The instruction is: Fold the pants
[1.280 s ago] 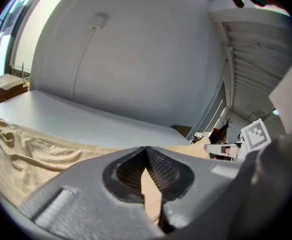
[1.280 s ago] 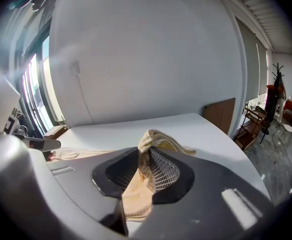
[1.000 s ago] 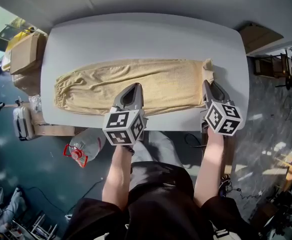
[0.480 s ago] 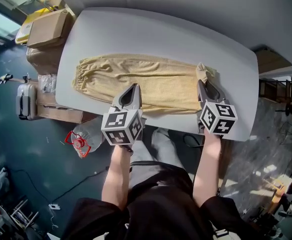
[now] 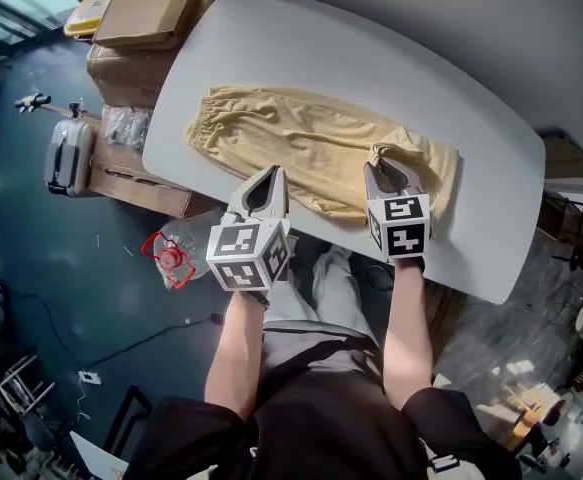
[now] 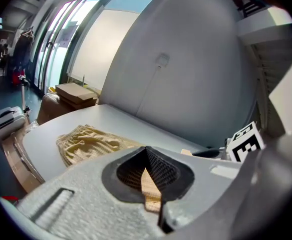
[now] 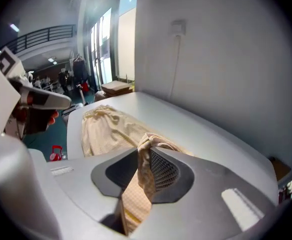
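**A:** Where are the pants?

**B:** The pants (image 5: 301, 148) lie stretched out along the near side of the grey table (image 5: 391, 58). They are tan. The gathered end is off to the left and the wider end is to the right.

**A:** And the two grippers?

**B:** The right gripper (image 5: 382, 160) is clenched on a corner of the wider end. Its own view shows a wad of cloth bunched up between the pads, raised off the rest of the fabric. The left gripper (image 5: 268, 175) sits at the near edge of the pants, left of the right one. Its jaws are drawn together with a strip of tan cloth between them, so it looks pinched on that edge.

**A:** Any containers about?

**B:** A few, all off the table. Past the table's left end a flat cardboard box (image 5: 146, 13) rests on top of a bigger carton (image 5: 121, 68). Both are closed, so I cannot tell what is inside. Just beside the carton, on the dark floor, stands a small suitcase (image 5: 68, 156), also shut.

**A:** Anything nearer the person?

**B:** A big clear water jug (image 5: 186, 253) with a red cap and handle lies on the floor by the left forearm. I cannot tell whether it holds any water.
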`<state>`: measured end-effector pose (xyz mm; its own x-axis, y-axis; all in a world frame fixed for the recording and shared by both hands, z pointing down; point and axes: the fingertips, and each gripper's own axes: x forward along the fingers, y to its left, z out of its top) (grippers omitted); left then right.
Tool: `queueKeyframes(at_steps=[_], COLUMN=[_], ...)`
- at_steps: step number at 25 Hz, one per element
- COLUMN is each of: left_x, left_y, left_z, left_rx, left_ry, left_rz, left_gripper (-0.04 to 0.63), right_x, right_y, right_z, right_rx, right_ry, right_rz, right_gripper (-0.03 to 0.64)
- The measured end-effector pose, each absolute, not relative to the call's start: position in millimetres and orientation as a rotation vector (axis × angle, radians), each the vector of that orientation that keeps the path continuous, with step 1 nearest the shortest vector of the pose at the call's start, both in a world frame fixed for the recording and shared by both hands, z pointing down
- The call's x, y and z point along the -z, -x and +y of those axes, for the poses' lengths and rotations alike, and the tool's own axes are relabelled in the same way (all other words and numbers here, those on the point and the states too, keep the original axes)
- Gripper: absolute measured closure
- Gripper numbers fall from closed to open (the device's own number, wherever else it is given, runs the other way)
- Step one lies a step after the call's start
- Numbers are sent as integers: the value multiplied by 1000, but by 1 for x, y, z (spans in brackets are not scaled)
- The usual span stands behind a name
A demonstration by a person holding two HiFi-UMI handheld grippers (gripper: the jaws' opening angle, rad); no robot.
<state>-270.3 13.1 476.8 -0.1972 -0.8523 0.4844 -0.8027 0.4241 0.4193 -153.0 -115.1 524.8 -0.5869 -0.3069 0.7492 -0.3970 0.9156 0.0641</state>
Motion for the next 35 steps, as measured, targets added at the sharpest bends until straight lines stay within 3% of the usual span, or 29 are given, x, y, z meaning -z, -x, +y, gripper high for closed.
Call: queueKeyframes(at_steps=[5,8,20,27,35], left_x=[-499,-512,-505,-490,-476], left_y=[300,310,306,272,199], left_z=[53,73,66,29,-41], left_rx=[115,129,135,97,40], left_ry=[-1292,-1241,-1307,-1433,-1648], left_rz=[-2040,-2048,-2022,-1960,-1814], left_gripper=[591,591,591,591,591], right_x=[-602,-620,-594,-565,-539], right_y=[182,192,196,156,62], right_z=[-59,-32,-30,-56,-113], right_rx=[-58,-118,-235,-288,-390], right_ry=[-319,-258,-290,-433,-744], right_rz=[-2062,-2063,-2199,-2268,-2281], right_gripper=[523,440,463,465,460])
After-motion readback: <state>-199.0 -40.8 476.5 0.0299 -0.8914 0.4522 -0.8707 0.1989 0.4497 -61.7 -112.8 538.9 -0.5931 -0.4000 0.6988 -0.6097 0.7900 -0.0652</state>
